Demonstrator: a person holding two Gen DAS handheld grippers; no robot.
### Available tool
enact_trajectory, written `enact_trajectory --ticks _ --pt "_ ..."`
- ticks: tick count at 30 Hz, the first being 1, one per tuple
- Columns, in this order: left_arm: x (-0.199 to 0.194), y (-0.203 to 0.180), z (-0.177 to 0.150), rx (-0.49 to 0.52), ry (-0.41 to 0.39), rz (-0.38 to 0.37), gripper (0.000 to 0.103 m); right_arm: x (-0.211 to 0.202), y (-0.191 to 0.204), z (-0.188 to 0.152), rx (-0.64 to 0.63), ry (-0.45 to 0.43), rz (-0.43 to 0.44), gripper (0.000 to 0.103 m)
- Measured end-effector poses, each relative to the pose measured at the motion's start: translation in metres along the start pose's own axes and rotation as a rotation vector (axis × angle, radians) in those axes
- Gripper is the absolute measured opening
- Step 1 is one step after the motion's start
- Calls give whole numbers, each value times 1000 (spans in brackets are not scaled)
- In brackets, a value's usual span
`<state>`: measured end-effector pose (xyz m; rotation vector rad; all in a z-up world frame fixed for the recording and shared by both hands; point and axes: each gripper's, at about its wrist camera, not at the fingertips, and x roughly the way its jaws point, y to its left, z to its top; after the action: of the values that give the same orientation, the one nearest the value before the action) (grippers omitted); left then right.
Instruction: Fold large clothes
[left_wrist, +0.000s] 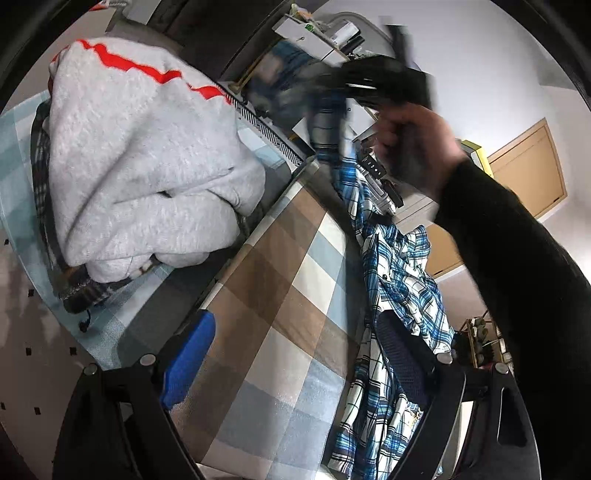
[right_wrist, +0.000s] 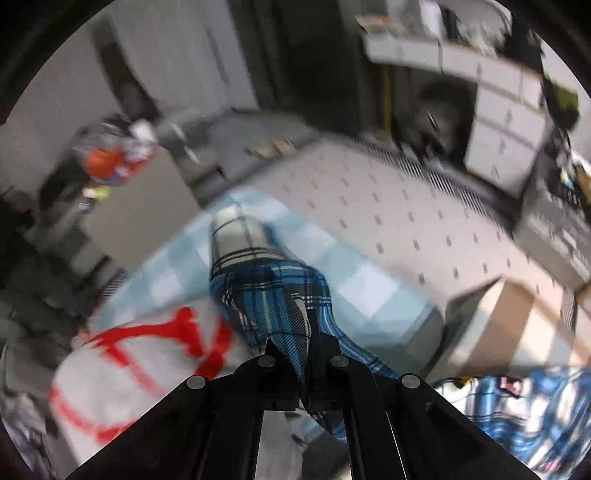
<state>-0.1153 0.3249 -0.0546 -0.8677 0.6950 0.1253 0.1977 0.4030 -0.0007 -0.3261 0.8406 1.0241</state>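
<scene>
A blue-and-white plaid shirt (left_wrist: 391, 266) hangs in a long strip from my right gripper (left_wrist: 332, 122), which a hand (left_wrist: 413, 147) in a black sleeve holds high. In the right wrist view my right gripper (right_wrist: 306, 354) is shut on a bunched fold of the plaid shirt (right_wrist: 269, 288). My left gripper (left_wrist: 295, 325) stands open low over the checked cloth (left_wrist: 280, 280). The shirt's lower part drapes beside its right finger (left_wrist: 406, 358), with no pad pressing on it. A folded grey sweatshirt (left_wrist: 147, 166) with red marks lies at the left.
A dark plaid garment (left_wrist: 85, 291) lies under the grey sweatshirt (right_wrist: 140, 362). A white perforated table (right_wrist: 388, 206) stretches behind the light blue cloth (right_wrist: 373, 295). White drawers (right_wrist: 509, 122) and a cardboard box (right_wrist: 517, 314) stand to the right. The right wrist view is blurred.
</scene>
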Motion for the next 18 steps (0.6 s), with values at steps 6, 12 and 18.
enact_trajectory --ticks 6,12,18 --pt "-7 0 -2 -4 -52 35 86 -107 25 -77 -190 -92 18 2" --pt "-23 11 -3 -87 -140 53 86 -67 57 -185 -303 92 -138 2" --pt "-41 14 -2 -106 -242 78 86 -34 100 -240 -453 270 -86 11"
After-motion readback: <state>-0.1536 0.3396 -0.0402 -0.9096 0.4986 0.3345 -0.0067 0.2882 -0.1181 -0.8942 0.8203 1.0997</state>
